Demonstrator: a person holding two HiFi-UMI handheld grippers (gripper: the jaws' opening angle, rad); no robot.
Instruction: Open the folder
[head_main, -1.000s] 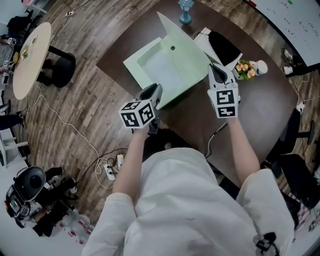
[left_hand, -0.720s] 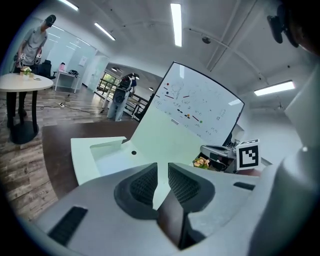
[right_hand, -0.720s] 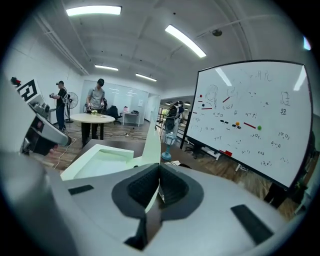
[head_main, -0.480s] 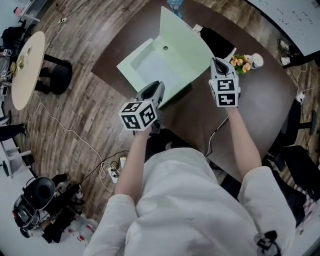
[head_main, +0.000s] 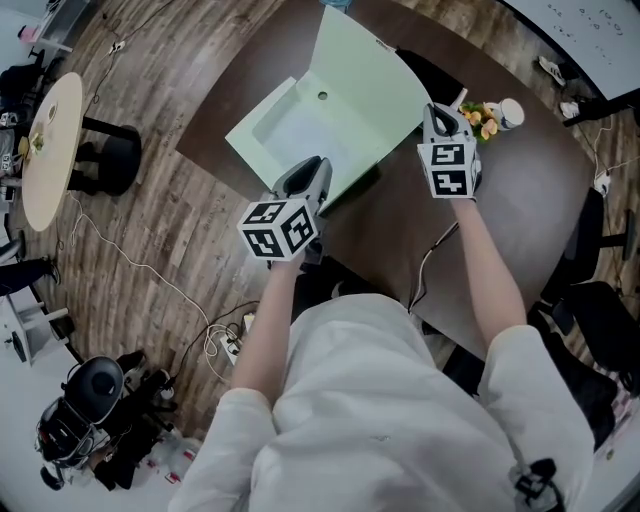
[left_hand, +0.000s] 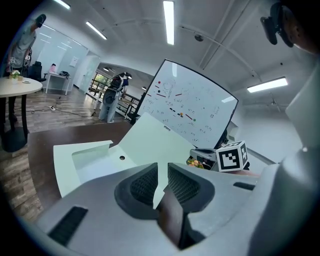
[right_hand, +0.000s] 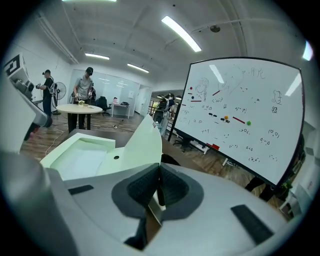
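Standing half open on the dark brown table (head_main: 500, 200), the pale green folder (head_main: 285, 130) lies toward the table's far left part. Its base is flat and its cover (head_main: 365, 70) is raised at a slant on the right side. The right gripper (head_main: 441, 115) has its jaws closed on the cover's right edge, with a thin pale strip of it pinched between the pads. The left gripper (head_main: 312, 168) is at the folder's near edge. Its jaws have just been closing but stand apart, with a corner of the green base in the gap and dark table showing beside it, so the pads do not press on it. A small bunch of flowers (head_main: 480, 118) sits just right of the right gripper. A whiteboard (right_hand: 240, 115) stands beyond the table.
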